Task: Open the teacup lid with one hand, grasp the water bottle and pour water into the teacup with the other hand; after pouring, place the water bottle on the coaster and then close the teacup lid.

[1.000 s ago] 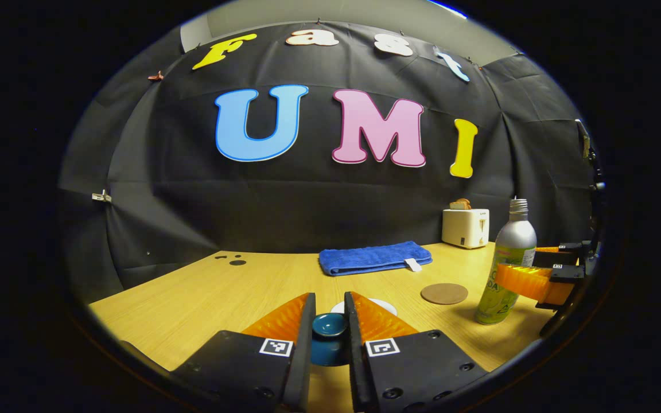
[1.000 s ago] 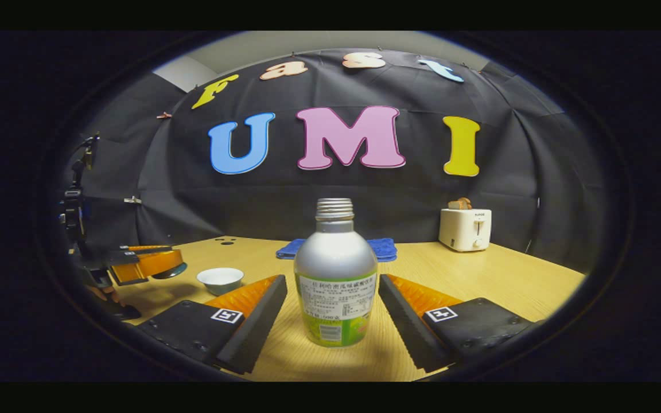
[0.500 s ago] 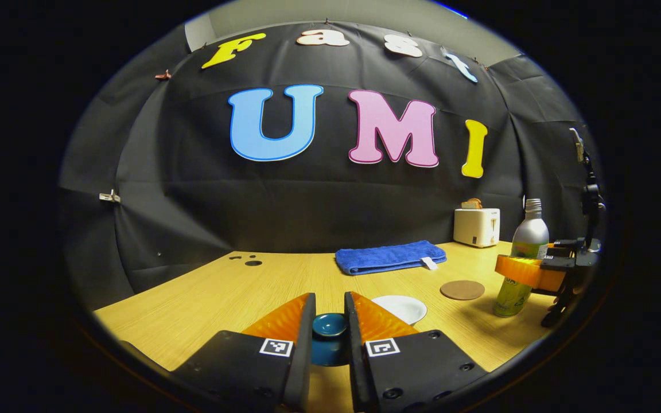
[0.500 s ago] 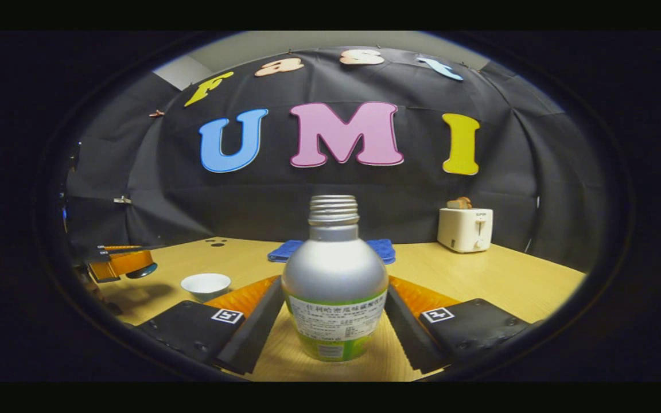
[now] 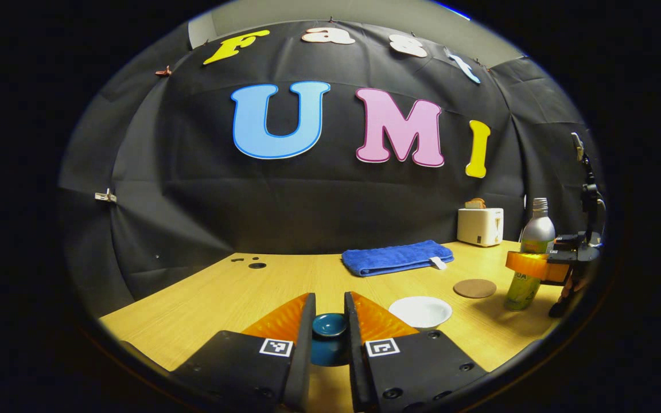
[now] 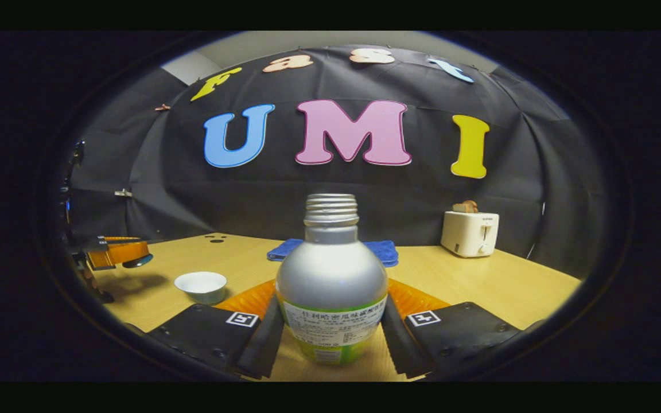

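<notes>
On the table (image 5: 221, 292), between my left gripper's (image 5: 329, 312) fingers, sits the dark blue teacup lid (image 5: 329, 325), and both fingers press against its knob from either side, clamped on it. Just to the right of that gripper in the left gripper view stands the white teacup (image 5: 420, 311), uncovered, its mouth open to the ceiling. Past it lies the round brown coaster (image 5: 474, 288), bare, and farther right the water bottle (image 5: 528, 252) stands upright on the table with my right gripper around its lower half.

In the right gripper view, the bottle (image 6: 331, 287) looms close and upright, its silver shoulder and threaded neck uncapped, green label low on the body. My right gripper's (image 6: 331, 321) fingers lie tight against the bottle's two sides, gripping it at label height. To the left there, the teacup (image 6: 200, 285) rests well apart from the bottle, and my left gripper (image 6: 118, 252) hovers beyond it.

A folded blue towel (image 5: 396, 257) lies at the back of the table, a white toaster (image 5: 480, 226) near the right corner.
</notes>
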